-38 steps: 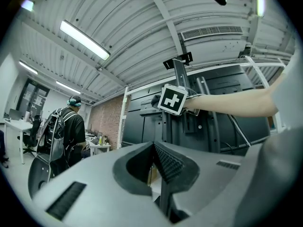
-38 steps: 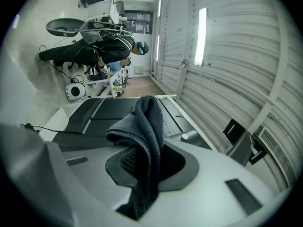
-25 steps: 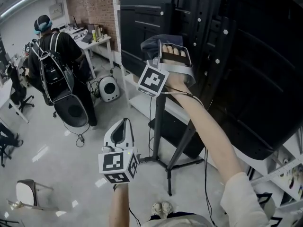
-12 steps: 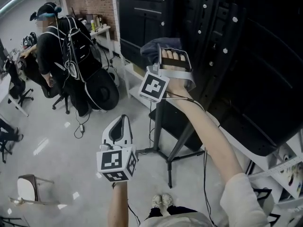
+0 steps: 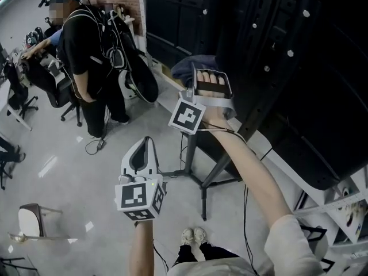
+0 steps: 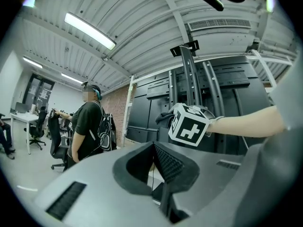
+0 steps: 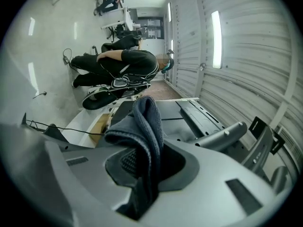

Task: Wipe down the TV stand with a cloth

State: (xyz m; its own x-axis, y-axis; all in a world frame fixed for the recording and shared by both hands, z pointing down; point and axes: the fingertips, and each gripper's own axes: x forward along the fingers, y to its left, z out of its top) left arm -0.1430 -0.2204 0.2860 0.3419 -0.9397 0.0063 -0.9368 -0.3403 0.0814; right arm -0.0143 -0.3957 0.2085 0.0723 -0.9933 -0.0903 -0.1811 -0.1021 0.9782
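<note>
a: what is the right gripper (image 7: 142, 161) doing?

b: it is squeezing the cloth (image 7: 144, 122). the dark blue cloth is pinched between its two jaws. it folds over and sticks out in front of them.

a: where is the cloth in the head view?

b: it sits at the front tip of the right gripper, up by the black tv stand (image 5: 267, 39). i cannot tell if the cloth touches the stand.

a: and the left gripper (image 6: 158, 167)?

b: its jaws are pressed together with nothing between them. it hangs lower than the right gripper and closer to the body, out over the grey floor (image 5: 63, 183). it is well apart from the stand.

a: what does the left gripper look at?

b: the marker cube (image 6: 189, 125) on the right gripper, with the stand's black posts behind it.

a: is anyone else there?

b: yes, a person in black (image 5: 86, 56) stands far off to the left gripper's left, near some chairs.
</note>
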